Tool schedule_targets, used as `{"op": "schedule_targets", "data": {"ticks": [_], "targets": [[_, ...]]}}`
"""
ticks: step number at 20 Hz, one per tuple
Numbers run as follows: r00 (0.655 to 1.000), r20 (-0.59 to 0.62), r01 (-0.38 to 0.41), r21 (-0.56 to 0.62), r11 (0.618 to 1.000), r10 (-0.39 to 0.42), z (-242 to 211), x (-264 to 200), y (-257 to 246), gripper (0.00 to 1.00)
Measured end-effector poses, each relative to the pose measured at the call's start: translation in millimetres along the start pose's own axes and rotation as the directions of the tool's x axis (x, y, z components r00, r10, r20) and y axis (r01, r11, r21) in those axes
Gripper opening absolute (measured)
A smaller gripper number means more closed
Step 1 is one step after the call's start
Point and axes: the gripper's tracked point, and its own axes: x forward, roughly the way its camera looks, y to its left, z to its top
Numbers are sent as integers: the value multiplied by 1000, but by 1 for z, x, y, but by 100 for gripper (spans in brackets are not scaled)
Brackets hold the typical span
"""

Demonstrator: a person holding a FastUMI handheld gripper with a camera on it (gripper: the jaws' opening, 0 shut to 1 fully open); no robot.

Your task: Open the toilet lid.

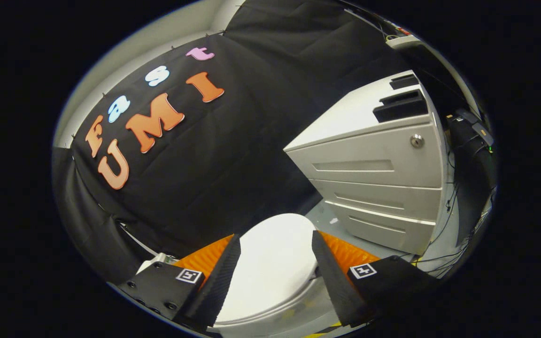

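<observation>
the toilet lid lies shut at the lower middle of the frame, seen between the 2 fingers of the gripper, which stand apart above it. a drawer cabinet stands at the right.

Tongs: ribbed wedge fingers, square tag markers, screwed mount blocks.

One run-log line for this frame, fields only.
stage: approach | tongs: open, apart, touching nothing | closed white oval toilet lid: down, between and beyond fingers | white three-drawer metal cabinet: beside toilet
</observation>
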Motion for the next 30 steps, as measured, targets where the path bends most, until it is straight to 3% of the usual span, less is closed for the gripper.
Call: {"op": "schedule_targets", "data": {"ticks": [5,7,9,15,20,23,24,27,28,30], "targets": [[988,36,152,16,988,-153,-13,30,-55,98],[977,-105,187,10,982,-185,-49,22,-71,98],[970,-141,206,30,978,-200,-66,28,-85,99],[967,-179,205,143,968,-179,-77,56,-106,97],[980,-160,155,225,962,-121,-74,75,-106,93],[976,-176,169,252,953,-126,-75,84,-103,75],[976,-187,164,276,947,-115,-77,86,-100,73],[971,-215,174,325,929,-106,-80,90,-99,47],[971,-222,163,341,926,-89,-79,88,-97,47],[973,-221,144,354,924,-67,-69,86,-92,35]]}}
